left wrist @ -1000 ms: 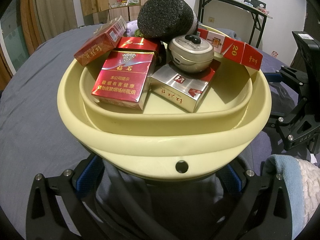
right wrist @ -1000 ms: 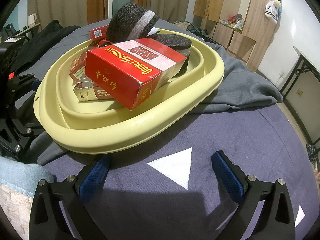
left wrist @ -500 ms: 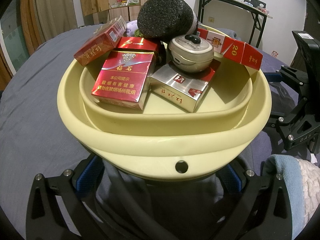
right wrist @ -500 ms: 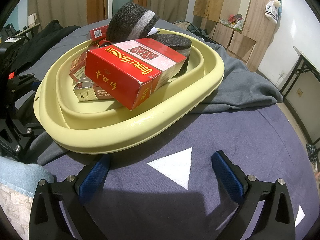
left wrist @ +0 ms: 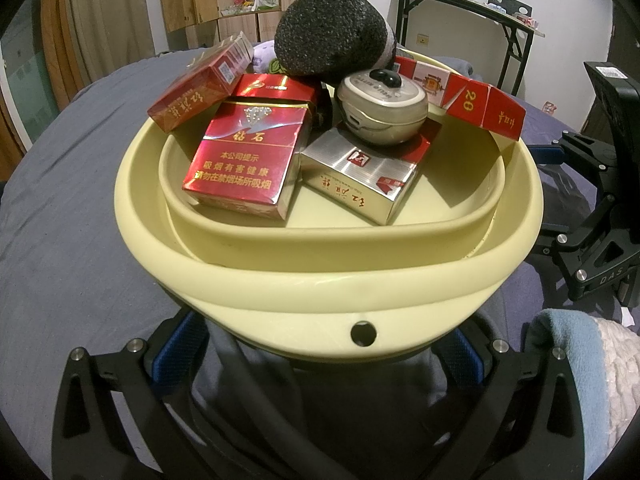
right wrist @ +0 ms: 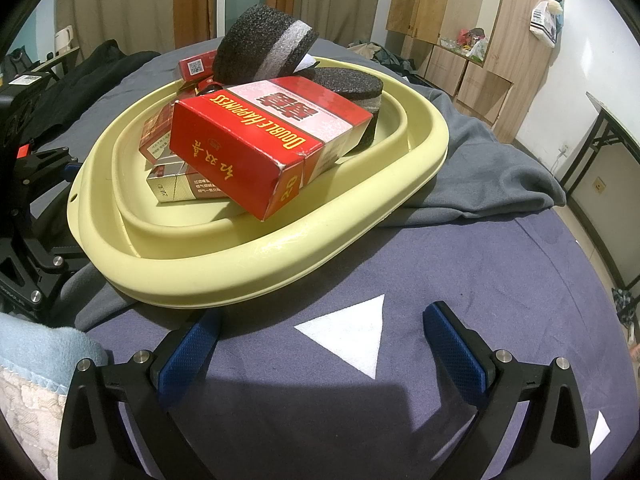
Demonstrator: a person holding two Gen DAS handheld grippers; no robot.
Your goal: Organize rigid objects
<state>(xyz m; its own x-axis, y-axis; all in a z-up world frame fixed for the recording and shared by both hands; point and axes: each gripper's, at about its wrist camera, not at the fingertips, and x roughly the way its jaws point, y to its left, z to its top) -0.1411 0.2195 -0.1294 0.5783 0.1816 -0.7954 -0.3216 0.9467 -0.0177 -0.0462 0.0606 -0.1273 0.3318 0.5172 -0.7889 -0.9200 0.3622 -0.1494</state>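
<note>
Basin [left wrist: 320,292]: on the cloth [right wrist: 500,168], just ahead of you.
Boxes [left wrist: 244,160]: in your basin.
Sponge [left wrist: 332,36]: behind them, on top.
Case [left wrist: 382,108]: on a box.

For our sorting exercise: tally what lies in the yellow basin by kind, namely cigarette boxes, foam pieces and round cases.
Cigarette boxes: 5 (diamond box, silver box, tilted box, plain red box, Double Happiness box)
Black foam pieces: 2
Round silver case: 1
Total: 8
</note>
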